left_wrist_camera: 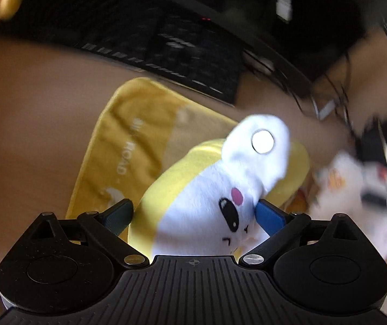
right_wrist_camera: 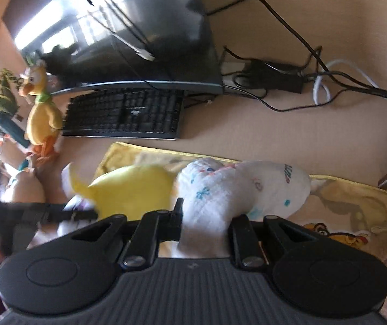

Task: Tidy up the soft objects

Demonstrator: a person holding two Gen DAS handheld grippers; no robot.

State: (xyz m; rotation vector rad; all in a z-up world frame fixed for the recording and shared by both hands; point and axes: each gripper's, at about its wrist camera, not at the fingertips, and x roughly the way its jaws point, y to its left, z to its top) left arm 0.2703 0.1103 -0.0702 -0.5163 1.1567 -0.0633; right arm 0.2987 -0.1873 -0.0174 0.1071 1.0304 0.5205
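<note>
The yellow-and-white plush banana with a stitched face (left_wrist_camera: pixel 215 203) sits clamped between the blue pads of my left hand-held gripper (left_wrist_camera: pixel 193 214), its peeled white tip pointing away from me above the yellow printed towel (left_wrist_camera: pixel 128 146) spread on the tan table (left_wrist_camera: pixel 31 108). My right hand-held gripper (right_wrist_camera: pixel 207 216) is squeezed onto the white plush toy with small coloured prints (right_wrist_camera: pixel 236 189), which lies on the same towel, touching the banana's yellow side (right_wrist_camera: pixel 136 187). Beyond the towel a black keyboard (right_wrist_camera: pixel 125 113) lies in front of a dark monitor (right_wrist_camera: pixel 139 32). A yellow plush duck with orange feet (right_wrist_camera: pixel 43 108) stands just beside the keyboard's left end, and black cables with a white one (right_wrist_camera: pixel 320 86) tangle to the right of the monitor.
</note>
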